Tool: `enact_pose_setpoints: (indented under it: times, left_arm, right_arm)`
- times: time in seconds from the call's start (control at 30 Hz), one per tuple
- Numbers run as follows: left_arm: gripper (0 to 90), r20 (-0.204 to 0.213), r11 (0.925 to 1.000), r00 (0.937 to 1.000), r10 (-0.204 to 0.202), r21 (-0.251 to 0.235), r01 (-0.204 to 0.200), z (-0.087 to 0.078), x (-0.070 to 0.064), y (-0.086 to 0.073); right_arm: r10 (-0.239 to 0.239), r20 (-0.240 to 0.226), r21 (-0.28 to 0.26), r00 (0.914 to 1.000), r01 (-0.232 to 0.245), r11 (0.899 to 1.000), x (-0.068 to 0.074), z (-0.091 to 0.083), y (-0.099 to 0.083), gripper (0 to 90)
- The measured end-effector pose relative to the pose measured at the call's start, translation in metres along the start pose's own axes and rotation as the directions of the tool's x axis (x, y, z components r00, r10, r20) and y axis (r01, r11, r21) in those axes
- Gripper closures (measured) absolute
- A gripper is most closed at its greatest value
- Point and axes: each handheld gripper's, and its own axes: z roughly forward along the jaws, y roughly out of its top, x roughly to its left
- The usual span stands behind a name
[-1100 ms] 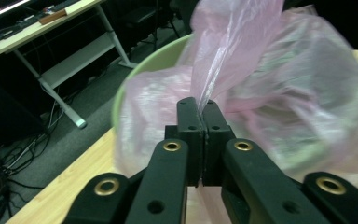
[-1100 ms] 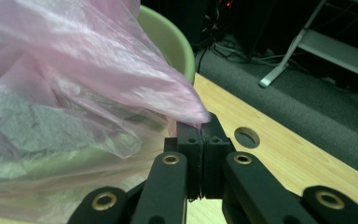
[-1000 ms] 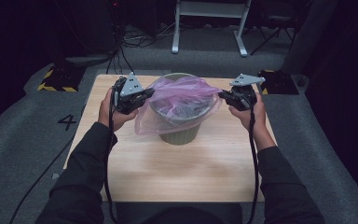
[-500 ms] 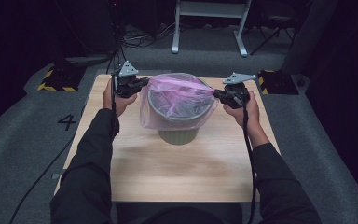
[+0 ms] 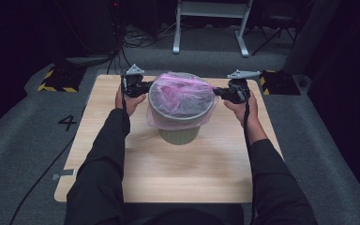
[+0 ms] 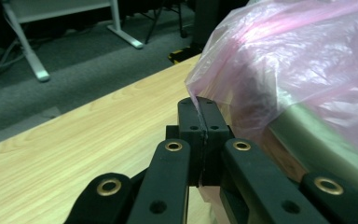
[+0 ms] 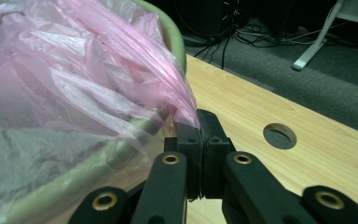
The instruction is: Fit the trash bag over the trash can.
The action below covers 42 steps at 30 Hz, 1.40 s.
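A pale green bin (image 5: 179,135) stands upright on the wooden table (image 5: 168,173), toward its far middle. A thin pink plastic bag (image 5: 180,96) is stretched over its mouth and hangs partway down its sides. My left gripper (image 5: 146,87) is shut on the bag's left edge, and in the left gripper view the jaws (image 6: 198,103) pinch the film of the bag (image 6: 298,51) beside the bin's rim (image 6: 321,135). My right gripper (image 5: 217,92) is shut on the bag's right edge; the right gripper view has the pinch (image 7: 198,116) just outside the bin's rim (image 7: 172,37), with the bag (image 7: 74,74) drawn taut.
A round hole (image 7: 279,136) is cut in the table near the right gripper. Grey carpet surrounds the table, with yellow-black striped blocks (image 5: 56,79) at its far corners. A white metal frame (image 5: 211,23) and cables lie on the floor beyond.
Both grippers moved away from the person toward the table's far side, still holding the bag. The bag has been drawn further over the bin's mouth and now covers the rim.
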Motion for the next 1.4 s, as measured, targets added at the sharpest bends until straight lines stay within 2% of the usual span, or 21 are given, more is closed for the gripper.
enact_pose_setpoints:
  times: [0.13, 0.27, 0.37, 0.5, 0.6, 0.73, 0.8, 0.93, 1.0, 1.03, 1.1, 1.13, 1.2, 1.3, 1.4]
  left_arm:
    - [89.9, 0.029, 0.9999, 0.9995, -0.012, -0.001, 0.012, 0.001, -0.001, -0.002]
    - [89.9, 0.051, 0.9997, 0.9984, -0.024, -0.005, 0.025, -0.001, -0.005, -0.006]
    - [89.9, 0.100, 0.9999, 0.9949, -0.005, -0.010, 0.006, -0.007, -0.014, -0.013]
    - [89.9, 0.122, 0.9995, 0.9924, 0.019, -0.027, -0.016, -0.014, -0.024, -0.019]
    - [89.9, 0.155, 0.9987, 0.9874, 0.031, -0.045, -0.025, -0.018, -0.029, -0.025]
    - [89.9, 0.156, 0.9982, 0.9870, 0.038, -0.052, -0.031, -0.023, -0.034, -0.029]
    - [89.9, 0.149, 0.9978, 0.9877, 0.049, -0.052, -0.041, -0.024, -0.037, -0.028]
    - [89.9, 0.119, 0.9976, 0.9919, 0.043, -0.059, -0.036, -0.023, -0.036, -0.026]
    - [89.9, 0.113, 0.9974, 0.9928, 0.041, -0.063, -0.034, -0.022, -0.034, -0.026]
    - [90.0, 0.094, 0.9974, 0.9954, 0.018, -0.071, -0.012, -0.020, -0.030, -0.024]
    - [89.9, 0.081, 0.9973, 0.9967, 0.006, -0.073, 0.000, -0.017, -0.026, -0.023]
    - [89.9, 0.064, 0.9980, 0.9979, -0.004, -0.063, 0.008, -0.014, -0.024, -0.022]
    - [90.0, 0.059, 0.9987, 0.9982, -0.013, -0.048, 0.016, -0.008, -0.022, -0.021]
    - [89.9, 0.055, 0.9995, 0.9980, -0.032, -0.006, 0.032, 0.003, -0.019, -0.020]
    - [89.9, 0.054, 0.9982, 0.9974, -0.048, 0.040, 0.046, 0.013, -0.018, -0.021]
  right_arm:
    - [0.047, -0.026, -0.008, 0.9985, -0.047, 0.999, -0.005, 0.007, -0.006, 89.3]
    - [0.058, -0.048, 0.006, 0.9972, -0.058, 0.998, -0.005, 0.010, -0.013, 89.4]
    - [0.056, -0.072, 0.009, 0.9959, -0.055, 0.998, -0.003, 0.010, -0.018, 89.5]
    - [0.054, -0.106, 0.001, 0.9929, -0.055, 0.999, -0.002, 0.004, -0.025, 89.6]
    - [0.033, -0.120, -0.004, 0.9922, -0.033, 0.999, -0.003, -0.001, -0.029, 89.7]
    - [0.045, -0.168, -0.005, 0.9848, -0.046, 0.999, -0.006, -0.004, -0.033, 89.8]
    - [0.032, -0.165, 0.002, 0.9858, -0.032, 0.999, -0.004, -0.006, -0.033, 89.8]
    - [0.014, -0.120, 0.001, 0.9927, -0.014, 1.000, -0.005, -0.008, -0.032, 89.0]
    - [0.016, -0.103, -0.006, 0.9945, -0.017, 1.000, -0.007, -0.008, -0.032, 89.0]
    - [0.032, -0.062, -0.033, 0.9976, -0.034, 0.999, -0.012, -0.008, -0.030, 89.0]
    - [0.053, -0.047, -0.053, 0.9975, -0.056, 0.997, -0.016, -0.008, -0.029, 89.0]
    - [0.061, -0.039, -0.060, 0.9974, -0.063, 0.996, -0.018, -0.007, -0.028, 89.0]
    - [0.068, -0.012, -0.072, 0.9976, -0.069, 0.995, -0.021, -0.004, -0.027, 89.1]
    - [0.084, -0.008, -0.047, 0.9964, -0.084, 0.995, -0.023, 0.003, -0.030, 89.1]
    - [0.109, -0.025, -0.015, 0.9937, -0.110, 0.994, -0.025, 0.011, -0.034, 89.4]
